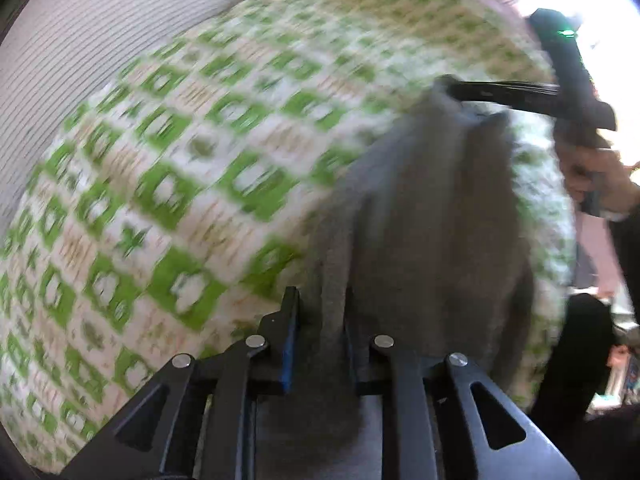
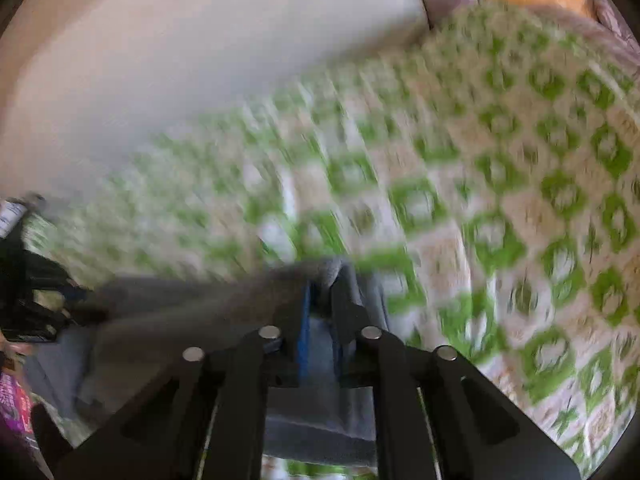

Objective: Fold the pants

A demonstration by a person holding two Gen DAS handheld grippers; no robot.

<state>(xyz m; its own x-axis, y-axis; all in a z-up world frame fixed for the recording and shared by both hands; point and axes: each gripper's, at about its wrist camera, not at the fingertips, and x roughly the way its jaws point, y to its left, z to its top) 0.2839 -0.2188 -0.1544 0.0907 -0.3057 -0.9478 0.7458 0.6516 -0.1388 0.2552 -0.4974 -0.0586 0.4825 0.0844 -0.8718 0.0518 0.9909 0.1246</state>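
Both claws, left claw (image 1: 318,312) and right claw (image 2: 320,292), seemingly pinch the blurred grey pants (image 1: 432,208).

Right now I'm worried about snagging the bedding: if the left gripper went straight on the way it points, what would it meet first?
The left gripper is already shut on the grey pants, so that cloth comes first. Just beyond lies the green patterned bedspread; how close, the blur hides.

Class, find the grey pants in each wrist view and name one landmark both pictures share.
Left wrist: grey pants right of centre, running from the bottom edge upward.
Right wrist: grey pants lower left to bottom centre.
Shared landmark: the green-and-white patterned bedcover beneath them.
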